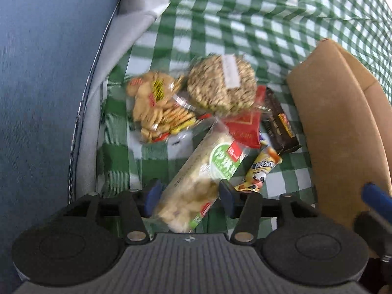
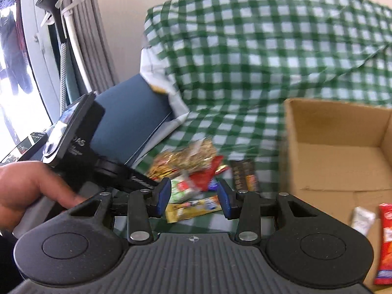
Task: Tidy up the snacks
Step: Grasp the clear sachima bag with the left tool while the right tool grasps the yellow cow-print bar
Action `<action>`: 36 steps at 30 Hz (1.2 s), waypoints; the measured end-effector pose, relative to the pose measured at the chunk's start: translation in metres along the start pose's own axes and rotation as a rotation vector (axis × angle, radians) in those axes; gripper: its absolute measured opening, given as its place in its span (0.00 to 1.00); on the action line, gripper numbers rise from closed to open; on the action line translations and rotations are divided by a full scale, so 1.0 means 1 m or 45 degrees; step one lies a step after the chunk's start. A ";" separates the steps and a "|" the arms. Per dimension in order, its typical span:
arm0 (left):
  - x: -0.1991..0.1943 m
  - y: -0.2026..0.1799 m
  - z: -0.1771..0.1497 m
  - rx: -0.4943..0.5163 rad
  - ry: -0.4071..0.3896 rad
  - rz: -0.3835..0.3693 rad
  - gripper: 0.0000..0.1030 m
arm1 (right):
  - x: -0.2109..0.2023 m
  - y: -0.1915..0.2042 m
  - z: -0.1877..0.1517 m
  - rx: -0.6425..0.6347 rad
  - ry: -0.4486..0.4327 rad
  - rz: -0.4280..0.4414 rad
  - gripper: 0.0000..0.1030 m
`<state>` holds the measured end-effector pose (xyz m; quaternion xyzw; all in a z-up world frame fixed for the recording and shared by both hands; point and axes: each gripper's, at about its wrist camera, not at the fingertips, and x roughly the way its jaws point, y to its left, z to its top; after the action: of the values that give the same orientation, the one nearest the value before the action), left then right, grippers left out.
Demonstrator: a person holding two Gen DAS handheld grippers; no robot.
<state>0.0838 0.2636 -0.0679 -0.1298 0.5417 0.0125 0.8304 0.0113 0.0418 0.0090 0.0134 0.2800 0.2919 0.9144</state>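
Left gripper straddles a green-labelled cracker pack, beside a cardboard box

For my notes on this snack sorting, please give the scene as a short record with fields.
surface: green checked cloth
container: cardboard box, two packets inside
pile: round seed cake, cracker bag, dark bar
left gripper: open around long cracker pack
right gripper: open, nothing between fingers
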 end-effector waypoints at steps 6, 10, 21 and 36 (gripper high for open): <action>-0.010 0.031 -0.010 -0.237 0.099 -0.151 0.38 | 0.048 0.000 -0.006 0.104 0.106 -0.044 0.43; -0.015 0.028 -0.014 -0.207 0.107 -0.138 0.38 | 0.082 -0.004 -0.013 0.145 0.193 -0.118 0.44; -0.007 0.011 -0.005 -0.113 0.061 -0.068 0.49 | 0.126 -0.012 -0.035 0.158 0.368 -0.170 0.14; 0.003 -0.016 -0.019 0.027 0.152 -0.009 0.42 | 0.070 0.002 -0.045 -0.107 0.481 -0.061 0.12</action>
<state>0.0709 0.2435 -0.0748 -0.1233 0.5900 -0.0042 0.7979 0.0336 0.0748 -0.0638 -0.0866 0.4345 0.2789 0.8520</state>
